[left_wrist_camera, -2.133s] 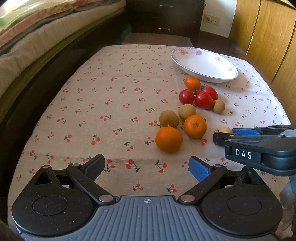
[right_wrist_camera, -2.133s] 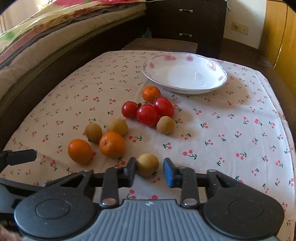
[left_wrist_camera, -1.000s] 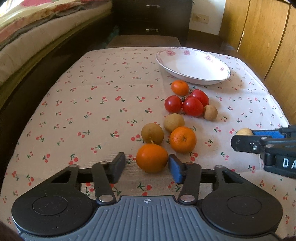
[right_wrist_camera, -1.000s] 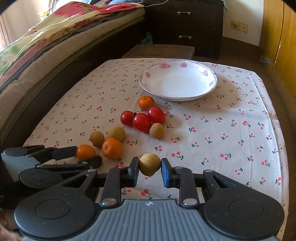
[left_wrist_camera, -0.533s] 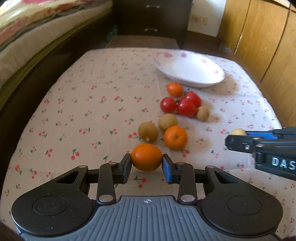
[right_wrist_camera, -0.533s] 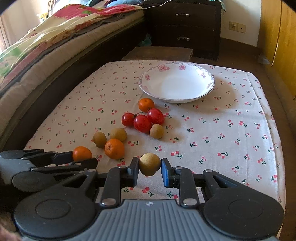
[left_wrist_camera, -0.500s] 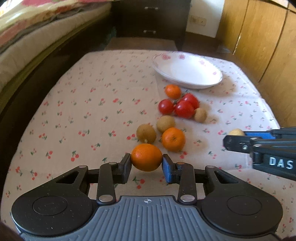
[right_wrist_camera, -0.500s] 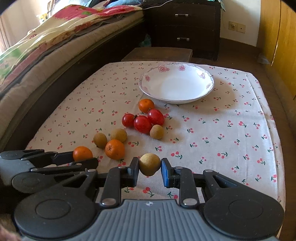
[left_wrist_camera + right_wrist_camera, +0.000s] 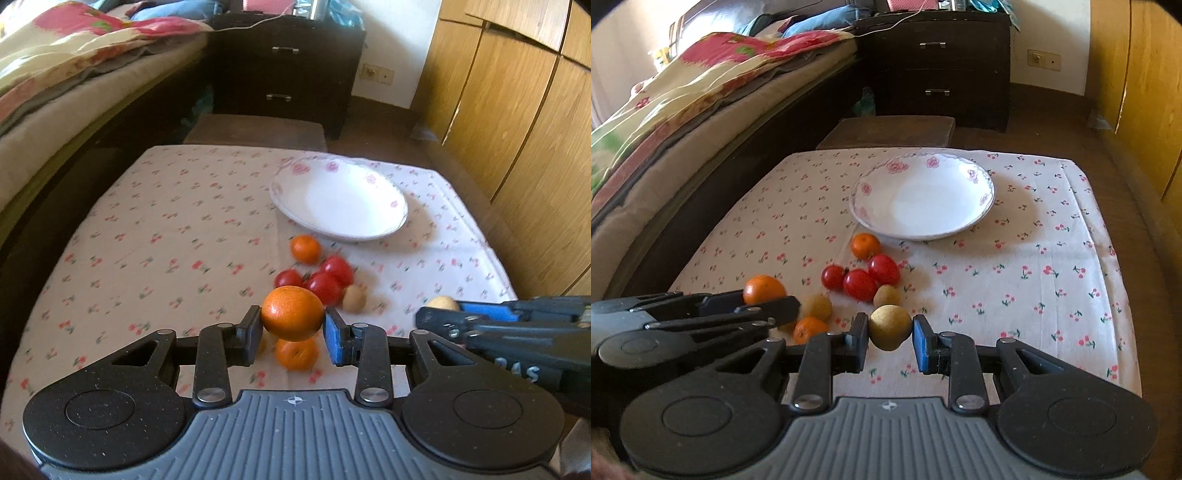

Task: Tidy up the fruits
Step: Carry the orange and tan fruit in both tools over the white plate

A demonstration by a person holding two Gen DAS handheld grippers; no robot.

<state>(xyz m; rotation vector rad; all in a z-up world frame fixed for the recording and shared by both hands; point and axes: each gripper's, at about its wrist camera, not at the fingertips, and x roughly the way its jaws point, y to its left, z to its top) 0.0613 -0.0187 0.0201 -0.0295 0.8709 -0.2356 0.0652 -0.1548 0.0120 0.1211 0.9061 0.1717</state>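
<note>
Tablecloth (image 9: 1052,258) lies bare right of plate (image 9: 975,221), reaching the edge.

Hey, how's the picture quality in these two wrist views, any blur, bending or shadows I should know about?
Left wrist view: tablecloth and loose fruit smeared by motion, while the held orange stays sharp; wardrobe lines bow from the fisheye. Right wrist view: crisper; the plate throws a soft shadow to its right; corners darken.

Home bedroom: bed (image 9: 701,96), dark dresser (image 9: 938,66), wooden wardrobe (image 9: 517,110).
</note>
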